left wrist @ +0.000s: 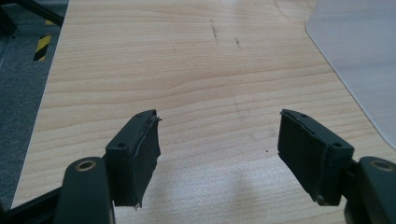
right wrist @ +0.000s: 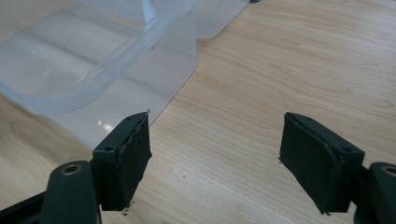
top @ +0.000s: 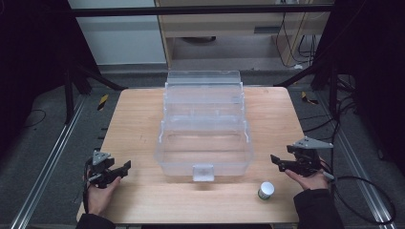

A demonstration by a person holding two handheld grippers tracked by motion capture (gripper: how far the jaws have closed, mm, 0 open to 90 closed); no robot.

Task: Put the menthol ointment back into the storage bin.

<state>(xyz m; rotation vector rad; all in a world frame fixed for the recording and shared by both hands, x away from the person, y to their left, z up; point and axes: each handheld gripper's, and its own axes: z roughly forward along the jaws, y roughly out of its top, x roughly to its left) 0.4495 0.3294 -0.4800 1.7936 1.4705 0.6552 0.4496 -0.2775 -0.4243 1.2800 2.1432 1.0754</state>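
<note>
- The right hand [top: 313,180] comes in at the near right corner of the counter [top: 138,119], palm up under the right gripper [top: 277,162], whose jaws point left toward the box.
- The jar [top: 266,190], small with a white lid and a green band, stands upright near the counter's near edge, right of its middle. It lies just beside the right hand, on its left and slightly nearer the person than the jaws.
- The right gripper's jaws stand apart with nothing between them; in the right gripper view they frame bare wood, with the clear box [right wrist: 84,60] ahead and to their left.
- The left gripper [top: 125,168] rests near the near left corner, held by the left hand [top: 100,191]. Its jaws are also wide apart and empty, with bare counter between them in the left gripper view and a corner of the box [left wrist: 359,56] at the upper right.
- The box [top: 204,143] sits open in the middle of the counter, its long axis running from the near edge to the far edge, its lid laid back toward the far edge and a latch tab on its near wall.
- The relation that matters: the jar is well apart from the left gripper, with the box's near wall between the two sides, while the right gripper is close. I judge the right hand is the one to take it.
- For that, the right jaws would need to turn back toward the near edge and drop, since the jar is behind and below their present line.
</note>
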